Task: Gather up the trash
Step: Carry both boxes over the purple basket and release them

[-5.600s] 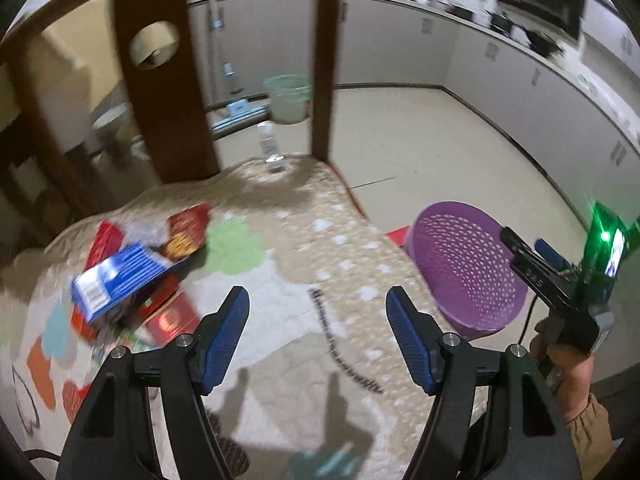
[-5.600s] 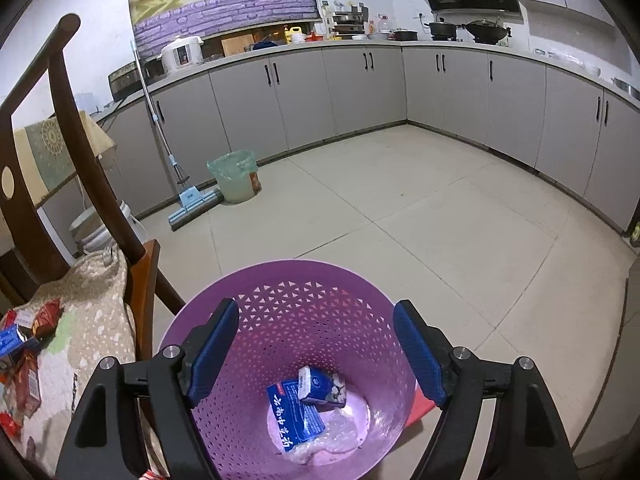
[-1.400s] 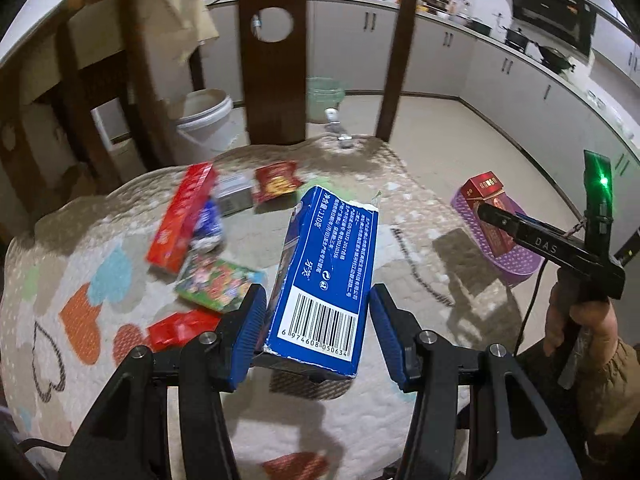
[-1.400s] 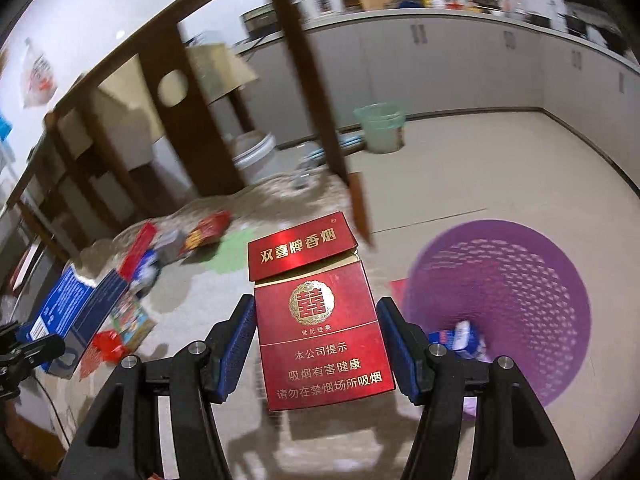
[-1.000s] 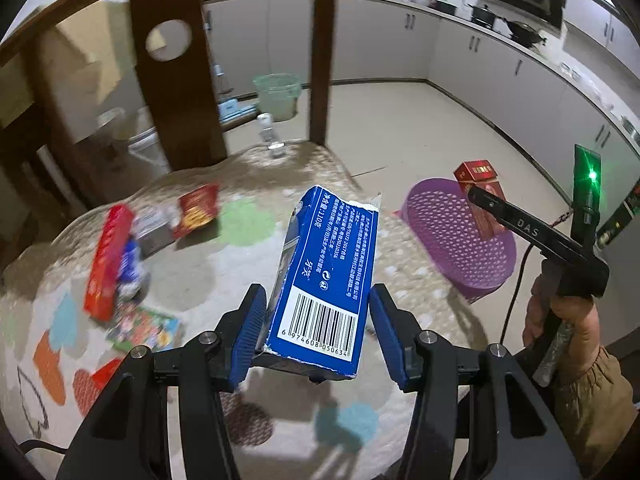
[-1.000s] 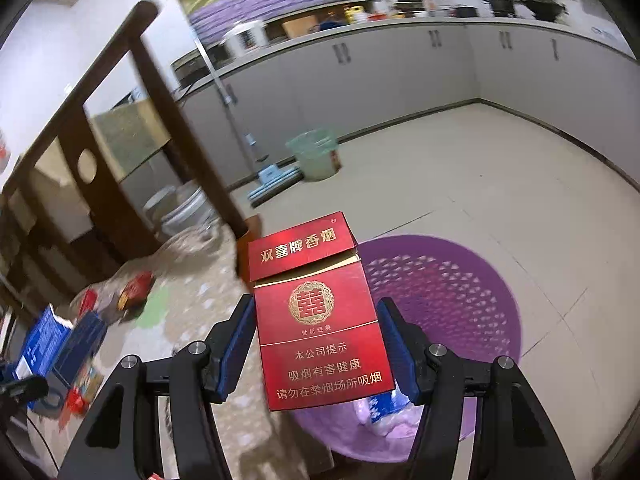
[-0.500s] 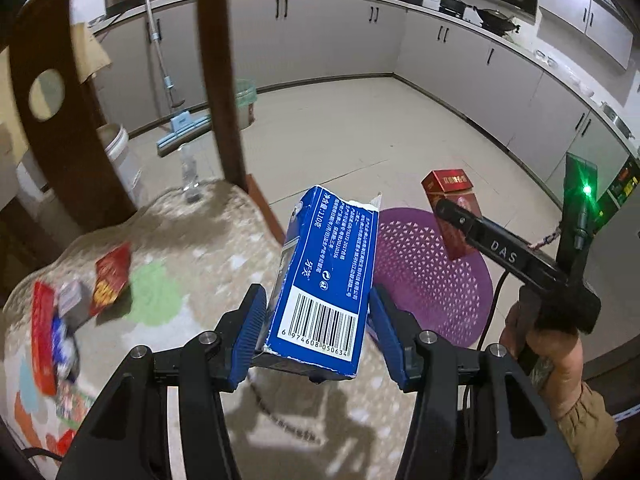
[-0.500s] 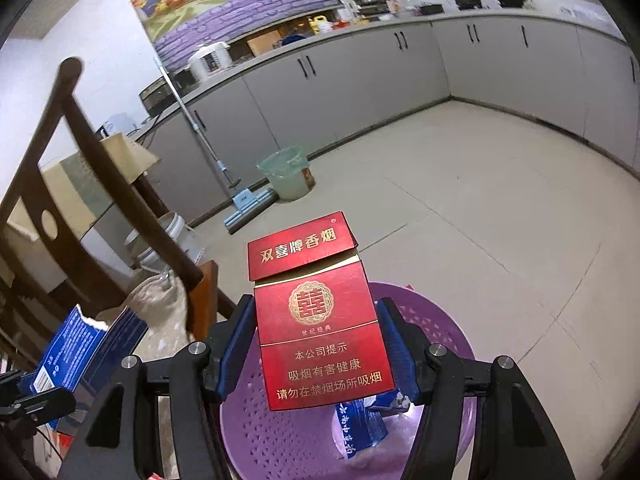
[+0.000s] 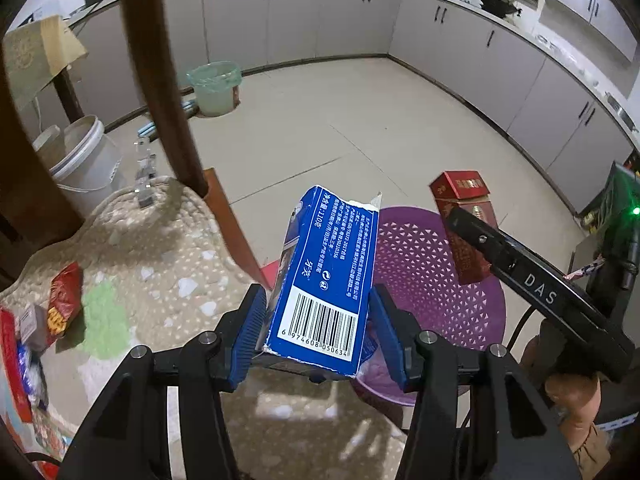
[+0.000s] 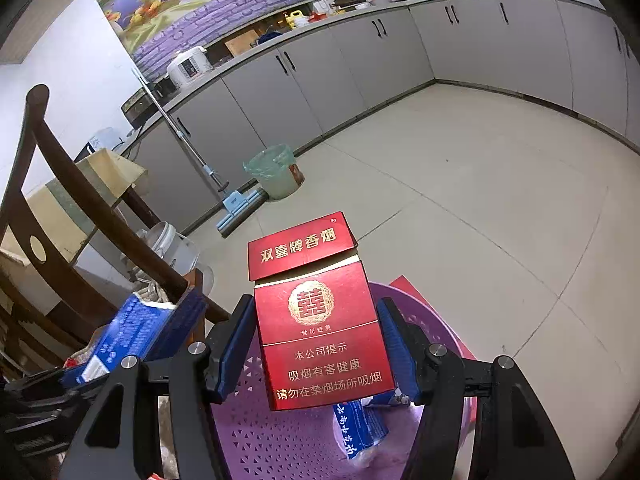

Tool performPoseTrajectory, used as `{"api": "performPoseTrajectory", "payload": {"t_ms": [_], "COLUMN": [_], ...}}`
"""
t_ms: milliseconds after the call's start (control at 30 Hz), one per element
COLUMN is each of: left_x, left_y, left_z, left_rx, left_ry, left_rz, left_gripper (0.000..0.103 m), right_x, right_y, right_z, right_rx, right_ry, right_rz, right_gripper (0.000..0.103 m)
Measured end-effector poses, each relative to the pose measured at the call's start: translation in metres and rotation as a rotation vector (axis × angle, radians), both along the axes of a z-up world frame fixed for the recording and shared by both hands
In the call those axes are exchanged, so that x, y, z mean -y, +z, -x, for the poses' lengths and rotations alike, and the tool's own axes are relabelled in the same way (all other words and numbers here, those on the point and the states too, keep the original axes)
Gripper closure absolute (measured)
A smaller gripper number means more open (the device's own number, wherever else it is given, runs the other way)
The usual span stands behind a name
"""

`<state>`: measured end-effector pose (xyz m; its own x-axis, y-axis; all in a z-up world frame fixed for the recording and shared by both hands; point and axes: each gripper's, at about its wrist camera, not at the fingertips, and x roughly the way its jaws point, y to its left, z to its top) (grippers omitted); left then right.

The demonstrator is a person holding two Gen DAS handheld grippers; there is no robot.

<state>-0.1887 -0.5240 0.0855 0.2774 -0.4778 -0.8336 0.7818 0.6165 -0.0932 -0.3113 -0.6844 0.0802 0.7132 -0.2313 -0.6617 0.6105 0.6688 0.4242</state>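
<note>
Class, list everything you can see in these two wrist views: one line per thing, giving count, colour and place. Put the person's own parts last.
blue carton: 1, blue, clamped in left hand-held gripper
red cigarette pack: 1, red, clamped in right hand-held gripper
purple basket: 1, purple, floor beside chair
blue packet: 1, blue, inside basket
chair: 1, dark wood, patterned cushion
red snack wrapper: 1, red, on cushion
green bin: 1, green, floor by cabinets
white bucket: 1, white, behind chair
mop: 1, leaning on cabinets
left hand-held gripper: 1, black, blue pads
right hand-held gripper: 1, black, blue pads
hand: 1, holding right gripper
</note>
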Motion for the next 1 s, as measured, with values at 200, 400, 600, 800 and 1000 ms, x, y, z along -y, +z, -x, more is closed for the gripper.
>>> {"api": "performPoseTrajectory", "payload": {"t_ms": [200, 400, 600, 800, 1000], "left_x": [0.012, 0.015, 0.016, 0.01, 0.003], "left_y": [-0.012, -0.019, -0.02, -0.019, -0.015], "left_z": [0.002, 0.004, 0.003, 0.003, 0.006], "left_rx": [-0.031, -0.039, -0.054, -0.065, -0.066], "left_ry": [-0.014, -0.016, -0.013, -0.004, 0.003], "left_rz": [-0.015, -0.024, -0.015, 0.004, 0.016], "left_gripper": [0.05, 0.05, 0.047, 0.039, 0.038], "right_x": [0.0, 0.002, 0.001, -0.001, 0.0], "right_y": [-0.003, -0.006, -0.01, -0.013, -0.014], "right_z": [-0.005, -0.006, -0.009, -0.008, -0.007], "right_rx": [-0.022, -0.043, -0.06, -0.068, -0.073], "right_ry": [0.004, -0.004, 0.01, 0.006, -0.008], "right_rz": [0.002, -0.004, -0.005, -0.002, -0.001], "right_gripper": [0.037, 0.037, 0.036, 0.032, 0.027]}}
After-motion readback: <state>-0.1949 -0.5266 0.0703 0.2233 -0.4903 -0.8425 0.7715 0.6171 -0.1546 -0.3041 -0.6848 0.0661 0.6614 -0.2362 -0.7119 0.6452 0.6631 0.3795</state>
